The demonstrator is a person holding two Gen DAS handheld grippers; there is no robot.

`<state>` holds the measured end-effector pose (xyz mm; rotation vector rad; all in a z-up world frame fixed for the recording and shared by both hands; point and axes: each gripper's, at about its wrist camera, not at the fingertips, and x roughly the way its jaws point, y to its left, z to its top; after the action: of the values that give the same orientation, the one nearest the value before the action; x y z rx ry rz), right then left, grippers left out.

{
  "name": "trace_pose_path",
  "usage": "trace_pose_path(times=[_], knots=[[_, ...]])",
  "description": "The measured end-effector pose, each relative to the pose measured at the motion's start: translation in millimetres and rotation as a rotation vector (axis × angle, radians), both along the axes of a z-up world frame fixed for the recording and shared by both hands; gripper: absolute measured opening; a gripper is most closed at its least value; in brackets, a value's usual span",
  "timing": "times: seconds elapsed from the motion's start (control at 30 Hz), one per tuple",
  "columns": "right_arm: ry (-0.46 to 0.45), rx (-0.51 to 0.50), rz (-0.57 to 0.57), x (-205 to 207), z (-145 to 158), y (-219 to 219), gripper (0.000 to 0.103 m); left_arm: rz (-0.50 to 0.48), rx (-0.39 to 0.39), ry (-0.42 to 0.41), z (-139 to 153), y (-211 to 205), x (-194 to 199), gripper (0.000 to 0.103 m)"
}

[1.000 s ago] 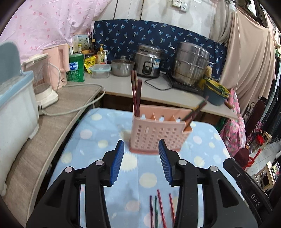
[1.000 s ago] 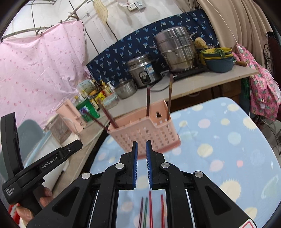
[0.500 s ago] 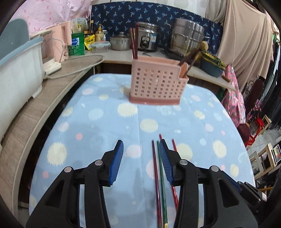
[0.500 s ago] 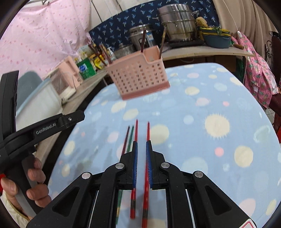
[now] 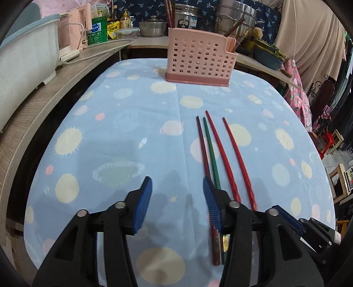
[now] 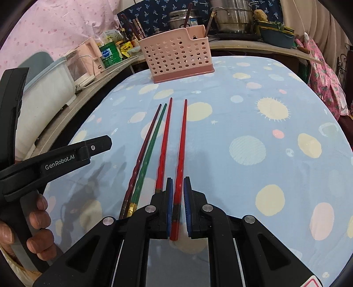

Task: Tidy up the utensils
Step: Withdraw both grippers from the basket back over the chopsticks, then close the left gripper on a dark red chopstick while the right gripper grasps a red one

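Observation:
Several chopsticks lie side by side on the blue spotted cloth: a maroon one (image 5: 201, 143) (image 6: 145, 150), a green one (image 5: 210, 150) (image 6: 152, 150) and two red ones (image 5: 236, 154) (image 6: 164, 141). The pink perforated utensil basket (image 5: 198, 64) (image 6: 178, 57) stands at the far end with chopsticks leaning in it. My left gripper (image 5: 177, 185) hovers low just left of the maroon chopstick. Its jaws are opening with nothing between them. My right gripper (image 6: 178, 181) is shut to a narrow slit. The rightmost red chopstick (image 6: 182, 143) lies in line with that slit on the cloth.
A wooden counter (image 5: 66, 72) runs along the left with a white and blue tub (image 5: 24, 55), a pink kettle and bottles. Pots and a rice cooker (image 5: 187, 17) stand behind the basket. The table's right edge (image 5: 326, 176) drops off. A hand (image 6: 37, 220) holds the left gripper's handle.
Both grippers came down and drew back from the basket to the near ends of the loose chopsticks. The left jaws stand wider. The right jaws kept their narrow gap.

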<state>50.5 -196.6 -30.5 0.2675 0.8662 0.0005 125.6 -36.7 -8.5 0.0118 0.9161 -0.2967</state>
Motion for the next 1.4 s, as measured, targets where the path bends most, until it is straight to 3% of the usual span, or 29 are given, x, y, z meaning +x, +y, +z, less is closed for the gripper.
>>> trace_pose_path(times=[0.4, 0.93, 1.4], knots=[[0.025, 0.002, 0.001, -16, -10, 2, 0.011, -0.028, 0.021, 0.035, -18, 2, -26, 0.057], [0.040, 0.002, 0.023, -19, -17, 9, 0.012, -0.078, 0.051, 0.064, -31, -11, -41, 0.057], [0.030, 0.002, 0.022, -19, -18, 9, 0.011, -0.104, 0.101, 0.038, -38, -21, -49, 0.057]])
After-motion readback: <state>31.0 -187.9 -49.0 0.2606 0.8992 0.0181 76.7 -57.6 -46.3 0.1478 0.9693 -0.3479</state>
